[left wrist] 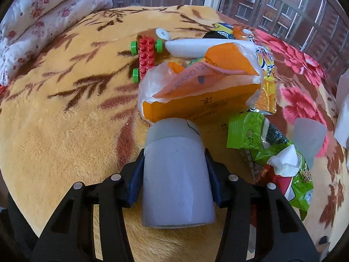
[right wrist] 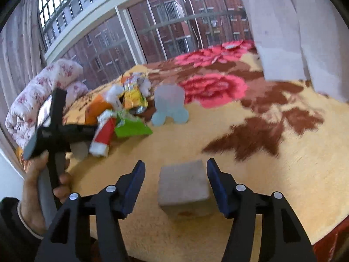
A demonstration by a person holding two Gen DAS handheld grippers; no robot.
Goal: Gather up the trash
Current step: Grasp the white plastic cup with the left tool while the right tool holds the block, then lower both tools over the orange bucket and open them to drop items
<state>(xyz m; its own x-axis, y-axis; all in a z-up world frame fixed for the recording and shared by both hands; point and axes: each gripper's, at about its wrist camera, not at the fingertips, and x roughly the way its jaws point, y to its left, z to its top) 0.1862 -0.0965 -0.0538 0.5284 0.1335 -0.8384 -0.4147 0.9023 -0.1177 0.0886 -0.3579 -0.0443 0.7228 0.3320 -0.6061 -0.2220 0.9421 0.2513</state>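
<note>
Left wrist: left tool (left wrist: 174, 172) clamps grey bottle (left wrist: 176, 174).

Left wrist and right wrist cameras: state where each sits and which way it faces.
Left wrist: on the left gripper, facing down along its fingers over the blanket at the trash pile; the pads clamp a grey bottle.
Right wrist: on the right gripper, facing across the bed to the window; open jaws straddle a grey block; the person's left hand shows.
Shared: trash pile, blanket.
</note>
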